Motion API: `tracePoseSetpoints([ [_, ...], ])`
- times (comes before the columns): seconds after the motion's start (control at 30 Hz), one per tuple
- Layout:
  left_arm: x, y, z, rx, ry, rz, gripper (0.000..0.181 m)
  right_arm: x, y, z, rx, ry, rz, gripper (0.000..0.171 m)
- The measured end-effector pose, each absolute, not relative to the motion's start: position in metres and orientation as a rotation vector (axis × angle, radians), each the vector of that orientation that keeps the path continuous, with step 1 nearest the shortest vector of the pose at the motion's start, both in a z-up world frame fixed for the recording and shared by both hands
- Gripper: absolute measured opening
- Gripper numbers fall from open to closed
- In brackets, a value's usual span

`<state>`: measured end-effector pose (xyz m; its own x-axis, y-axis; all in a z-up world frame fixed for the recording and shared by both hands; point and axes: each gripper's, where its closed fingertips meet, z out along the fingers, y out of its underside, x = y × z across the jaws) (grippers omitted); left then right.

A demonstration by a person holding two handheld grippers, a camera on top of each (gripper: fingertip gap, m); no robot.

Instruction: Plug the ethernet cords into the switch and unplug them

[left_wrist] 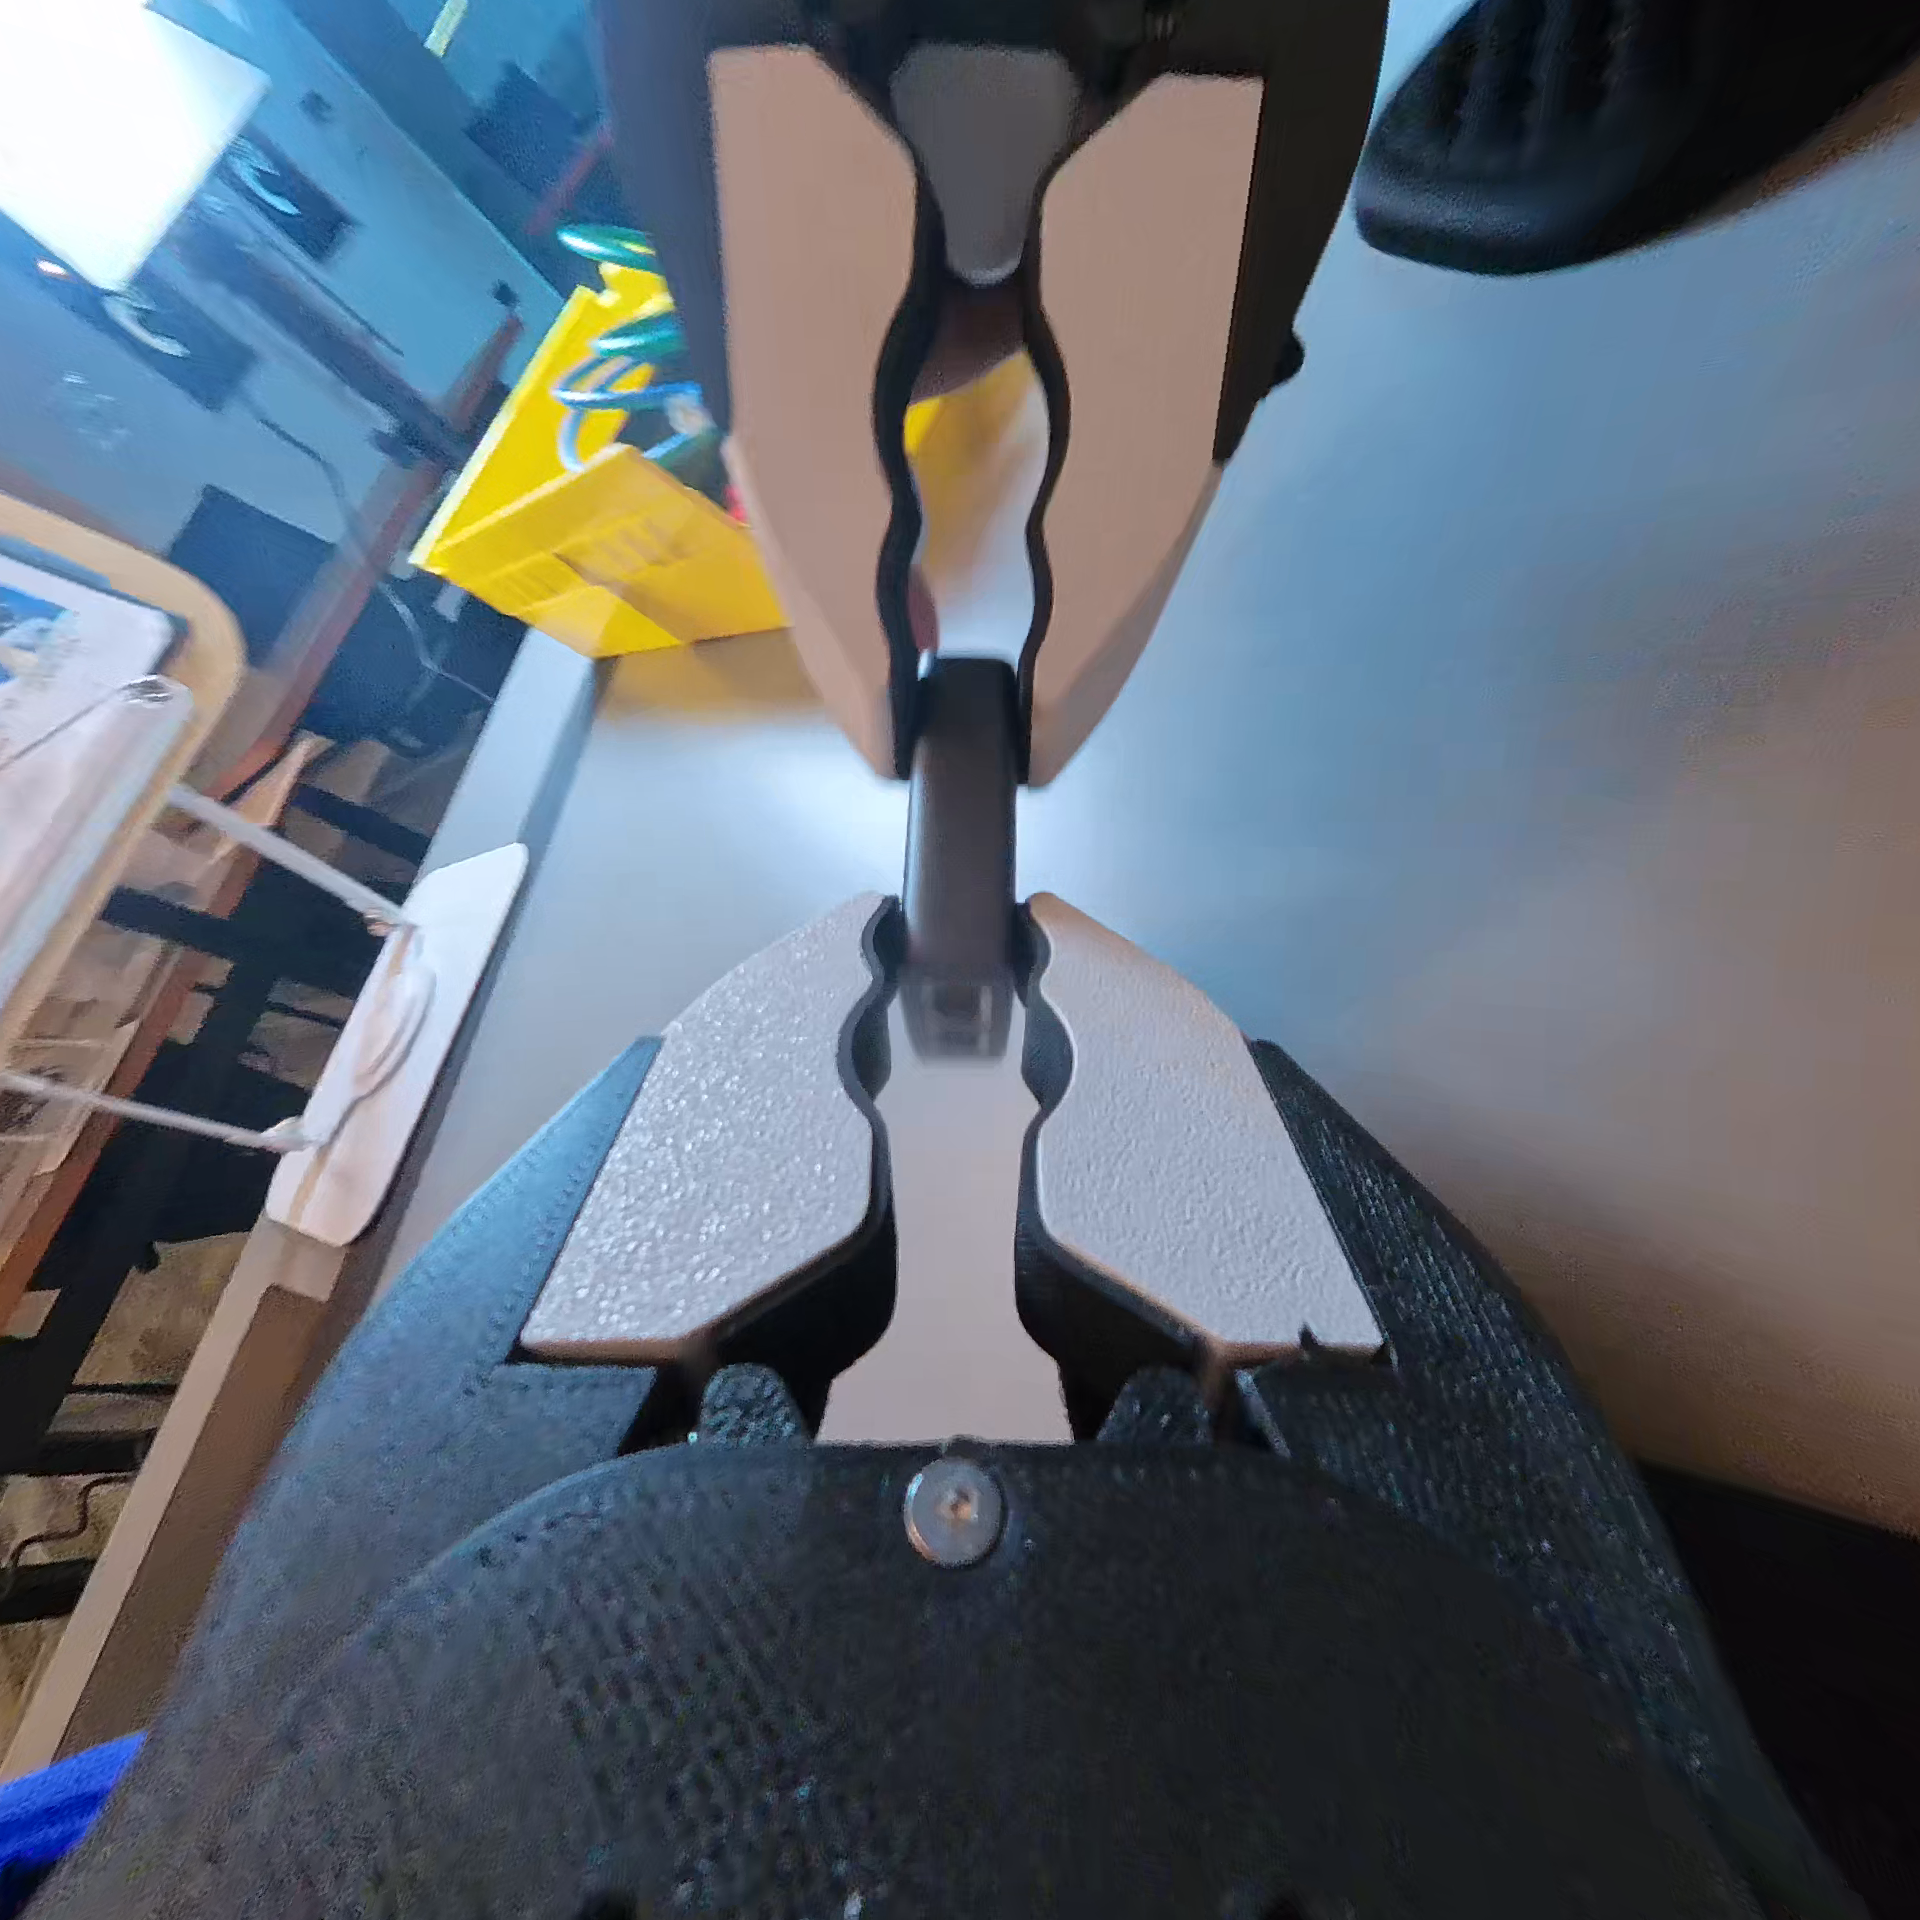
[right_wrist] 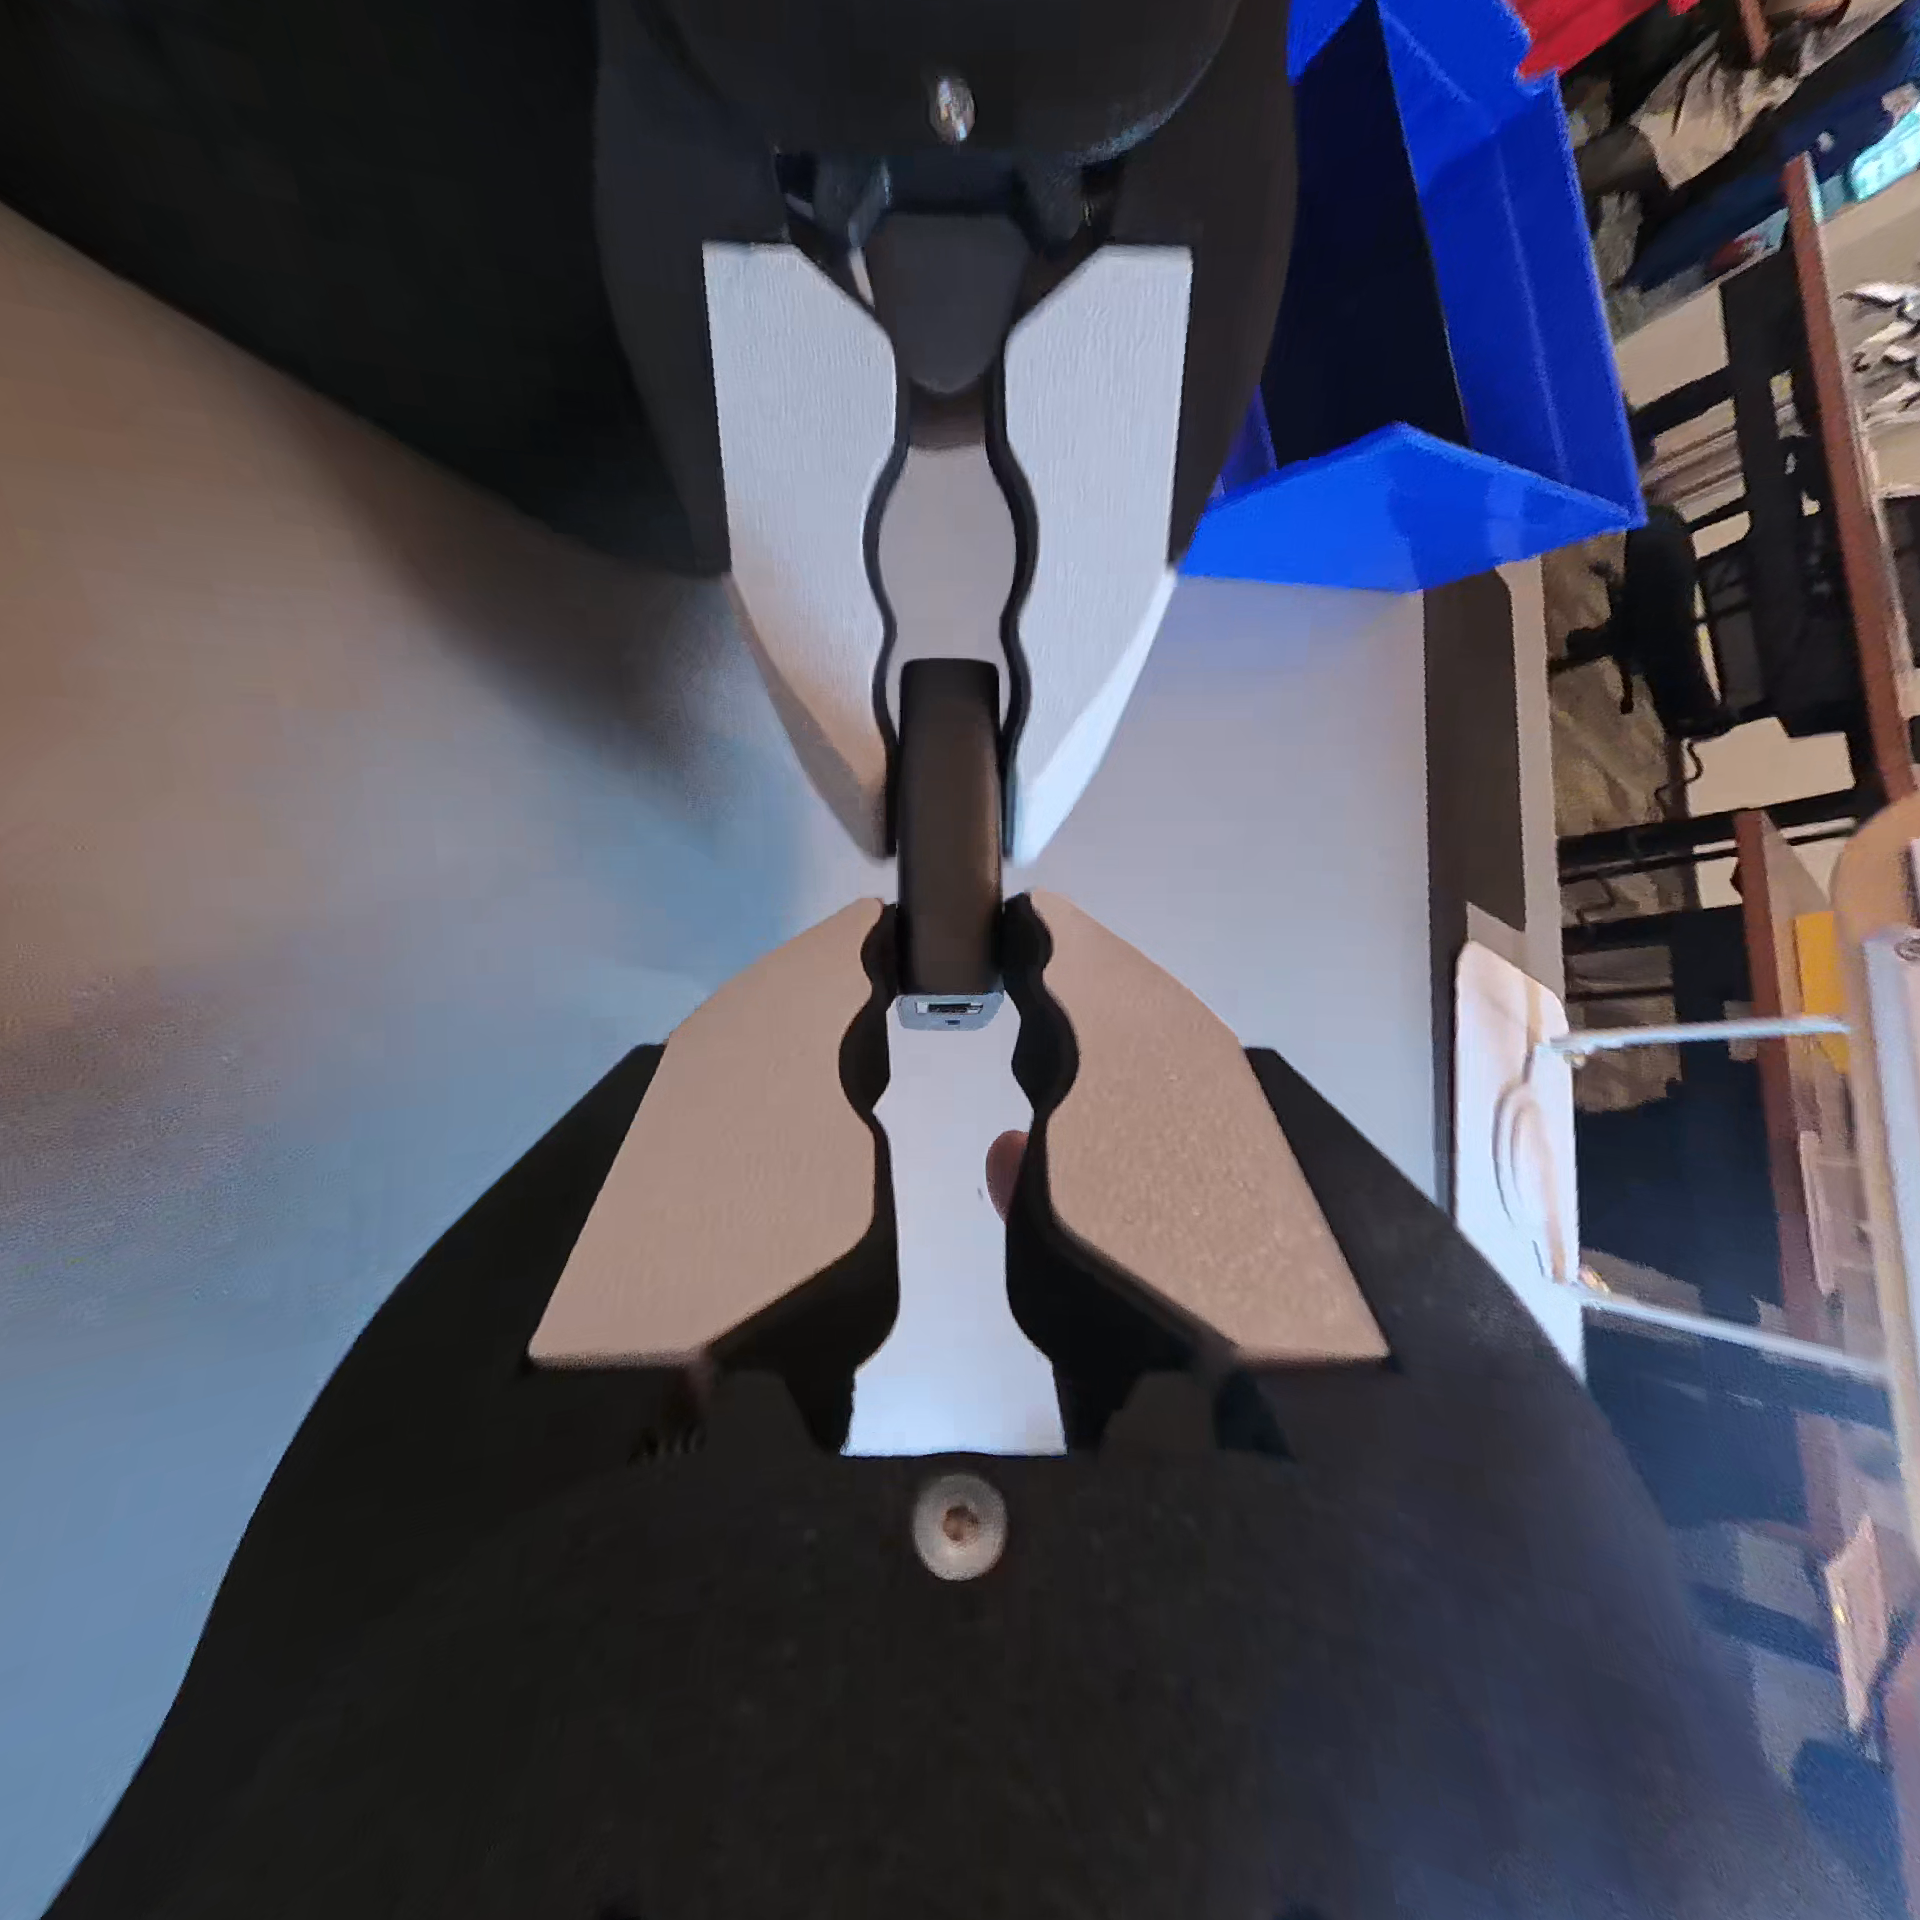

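Observation:
My two grippers face each other over a white table (left_wrist: 1455,727) and both are shut on one short dark bar-shaped piece (left_wrist: 956,831). In the left wrist view my left gripper (left_wrist: 956,914) holds its near end, which has a blurred square tip, and the right gripper (left_wrist: 961,769) holds the far end. In the right wrist view my right gripper (right_wrist: 951,914) pinches the same piece (right_wrist: 948,790) at an end with a silver slotted face, and the left gripper (right_wrist: 951,842) clamps the other end. Coiled green and blue cords (left_wrist: 613,343) lie in a yellow bin. No switch is in view.
The yellow bin (left_wrist: 582,561) stands at the table's far edge. A blue bin (right_wrist: 1455,416) stands near the opposite edge. A white pad with thin rods (left_wrist: 405,1039) sits at the table's side edge, also in the right wrist view (right_wrist: 1507,1091). Shelves and clutter lie beyond. Both grippers' tips are close together, under 4 cm apart.

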<state>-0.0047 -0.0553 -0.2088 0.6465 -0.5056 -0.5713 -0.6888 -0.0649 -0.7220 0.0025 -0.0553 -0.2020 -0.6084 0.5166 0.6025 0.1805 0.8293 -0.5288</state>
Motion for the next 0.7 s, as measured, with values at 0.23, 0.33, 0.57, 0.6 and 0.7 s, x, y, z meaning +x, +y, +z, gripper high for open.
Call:
tracePoseSetpoints([
  [0.23,-0.036,-0.052,-0.181,-1.669,0.707,0.048,0.020,0.024,0.081,-0.108,-0.773,-2.024,0.324,0.020],
  [0.33,-0.033,-0.051,-0.188,-1.685,0.688,-0.012,0.019,0.030,0.185,-0.070,-1.002,-1.902,0.185,0.020],
  [0.57,-0.028,-0.049,-0.197,-1.699,0.692,-0.039,0.016,0.035,0.372,-0.115,-1.539,-1.865,0.085,0.020],
  [0.6,-0.029,-0.049,-0.198,-1.701,0.690,-0.046,0.016,0.031,0.383,-0.130,-1.607,-1.881,0.110,0.020],
  [0.7,-0.029,-0.048,-0.203,-1.716,0.685,-0.076,0.016,0.019,0.394,-0.173,-1.782,-1.983,0.245,0.020],
])
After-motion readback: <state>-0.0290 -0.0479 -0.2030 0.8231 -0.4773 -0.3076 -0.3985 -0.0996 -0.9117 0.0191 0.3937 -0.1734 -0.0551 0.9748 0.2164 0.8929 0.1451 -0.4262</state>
